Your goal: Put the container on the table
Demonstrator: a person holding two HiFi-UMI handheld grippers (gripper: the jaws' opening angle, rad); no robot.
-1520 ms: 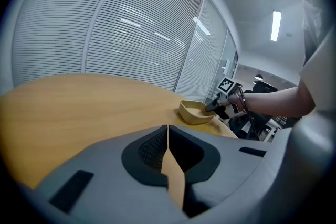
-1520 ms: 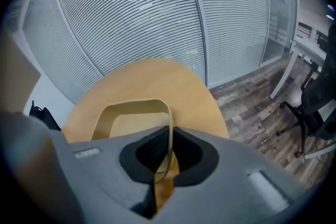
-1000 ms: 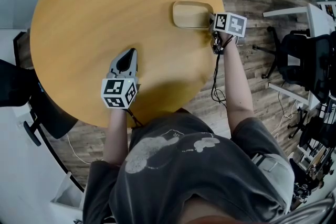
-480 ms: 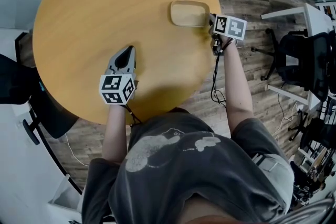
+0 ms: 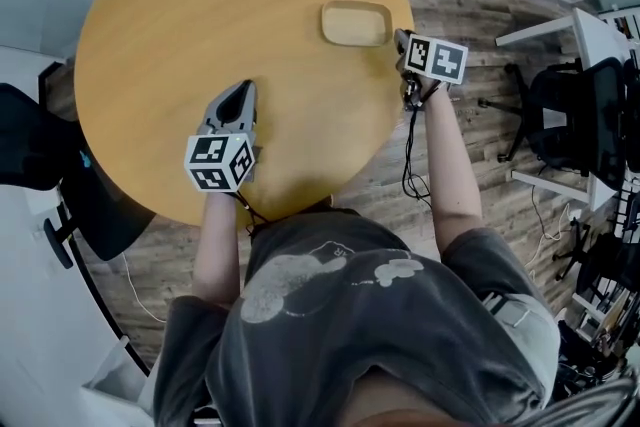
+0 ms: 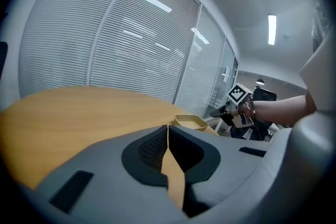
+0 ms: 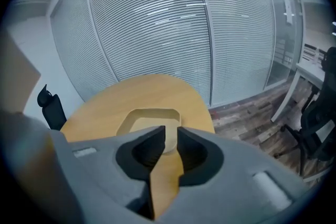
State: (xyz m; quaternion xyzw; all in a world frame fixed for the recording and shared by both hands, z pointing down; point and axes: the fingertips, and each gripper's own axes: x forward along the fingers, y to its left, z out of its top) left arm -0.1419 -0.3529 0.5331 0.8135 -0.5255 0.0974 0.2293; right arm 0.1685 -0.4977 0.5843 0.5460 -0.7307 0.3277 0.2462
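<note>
The container [image 5: 355,23] is a shallow tan tray with rounded corners, lying flat on the round wooden table [image 5: 200,15] close to its right edge. My right gripper [image 5: 400,39] sits just off the tray's right rim, at the table's edge. In the right gripper view the jaws stand a little apart, the right gripper [image 7: 168,131] is open, and the container [image 7: 149,118] lies straight ahead with its near rim showing in the gap. My left gripper [image 5: 243,90] rests over the table's near side, shut and empty. In the left gripper view the container [image 6: 190,121] shows far beyond the left gripper [image 6: 168,128].
Black office chairs [image 5: 570,115] and a white desk [image 5: 590,25] stand on the wood floor to the right. Another dark chair [image 5: 30,145] is at the table's left. A cable [image 5: 410,155] hangs from the right gripper. Glass walls with blinds [image 7: 157,23] lie beyond the table.
The right gripper has drawn back a little from the container's rim, toward the table edge. The container stays flat on the table. The left gripper has barely moved.
</note>
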